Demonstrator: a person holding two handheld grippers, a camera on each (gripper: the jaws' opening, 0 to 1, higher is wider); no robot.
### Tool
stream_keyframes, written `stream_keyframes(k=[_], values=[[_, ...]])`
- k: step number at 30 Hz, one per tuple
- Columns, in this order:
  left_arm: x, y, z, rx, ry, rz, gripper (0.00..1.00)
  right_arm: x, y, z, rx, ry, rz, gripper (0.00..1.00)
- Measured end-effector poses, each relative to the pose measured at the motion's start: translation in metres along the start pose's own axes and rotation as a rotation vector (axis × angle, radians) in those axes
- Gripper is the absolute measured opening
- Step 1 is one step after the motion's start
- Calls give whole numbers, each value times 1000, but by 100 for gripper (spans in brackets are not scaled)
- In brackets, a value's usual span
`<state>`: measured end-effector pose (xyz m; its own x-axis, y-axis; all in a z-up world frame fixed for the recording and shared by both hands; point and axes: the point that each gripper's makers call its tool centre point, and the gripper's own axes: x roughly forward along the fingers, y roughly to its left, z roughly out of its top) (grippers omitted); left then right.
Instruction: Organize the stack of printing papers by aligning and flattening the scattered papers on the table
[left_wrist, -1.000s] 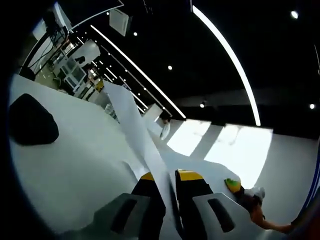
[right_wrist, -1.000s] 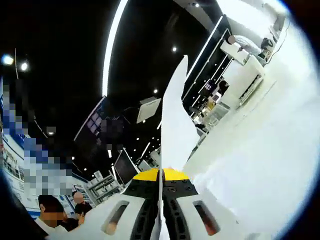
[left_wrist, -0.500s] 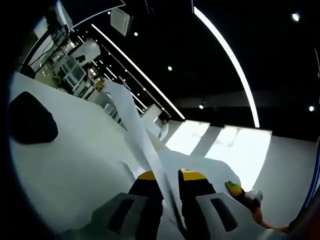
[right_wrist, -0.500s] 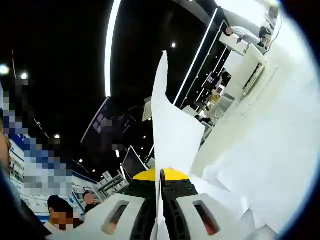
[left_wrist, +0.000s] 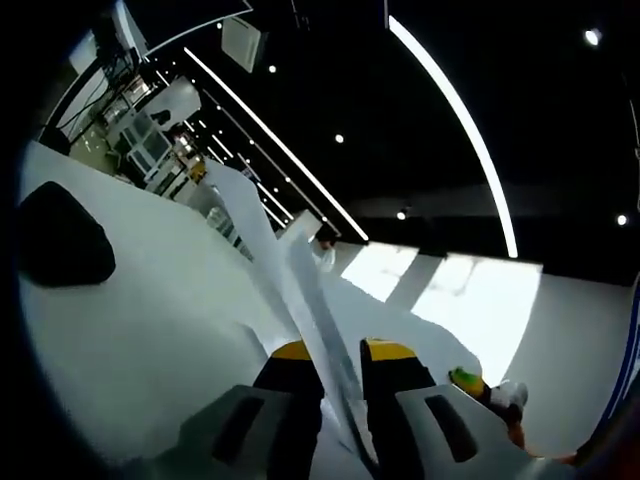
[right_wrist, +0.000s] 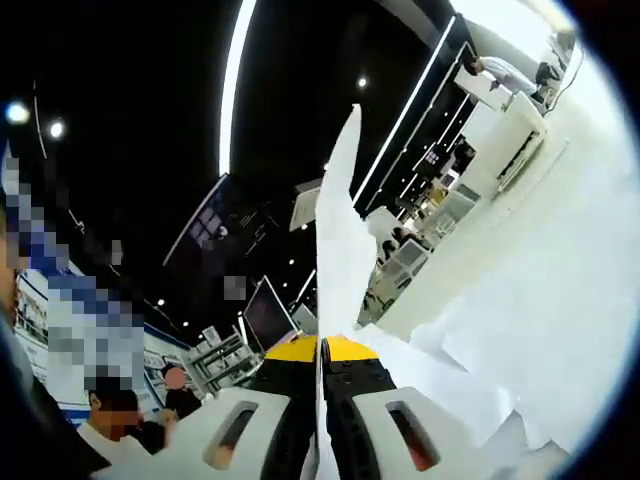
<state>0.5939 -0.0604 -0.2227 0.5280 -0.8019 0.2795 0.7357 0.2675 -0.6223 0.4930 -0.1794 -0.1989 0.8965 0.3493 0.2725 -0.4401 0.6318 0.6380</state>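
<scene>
Two grippers, both clamped on paper. Left gripper (left_wrist: 343, 350) pinches the printing papers (left_wrist: 270, 260) edge-on between its yellow-tipped jaws; sheets fan up from the white table (left_wrist: 130, 320), a dark object (left_wrist: 60, 240) off to their left. Right gripper (right_wrist: 321, 347) has jaws closed tight on a sheet (right_wrist: 340, 250) standing upright from the jaw tips, with more loose sheets (right_wrist: 480, 390) on the table to its right.

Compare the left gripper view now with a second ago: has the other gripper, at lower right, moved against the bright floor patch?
Yes. The right gripper has slid slightly down and right, away from the bright floor patch, while that patch barely shifted.
</scene>
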Motion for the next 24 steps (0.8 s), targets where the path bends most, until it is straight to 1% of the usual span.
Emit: stream_keyframes(k=[6,17,20,21,24], values=[[0,0,0,-2,-2,-2,18,0,0,-4,-32,11,-7,0],[0,-1,0,-3,-8,0,19,1,0,-13,-117,30,-29,0],[0,-2,0,0,-10,2,19,3,1,-10,-107,4,-43,0],[0,-2,1,0,-10,3,19,5,5,-5,-100,-31,-29,0],[-1,-2,1,2,-10,5,19,9,10,-10,-66,-37,-30,0]])
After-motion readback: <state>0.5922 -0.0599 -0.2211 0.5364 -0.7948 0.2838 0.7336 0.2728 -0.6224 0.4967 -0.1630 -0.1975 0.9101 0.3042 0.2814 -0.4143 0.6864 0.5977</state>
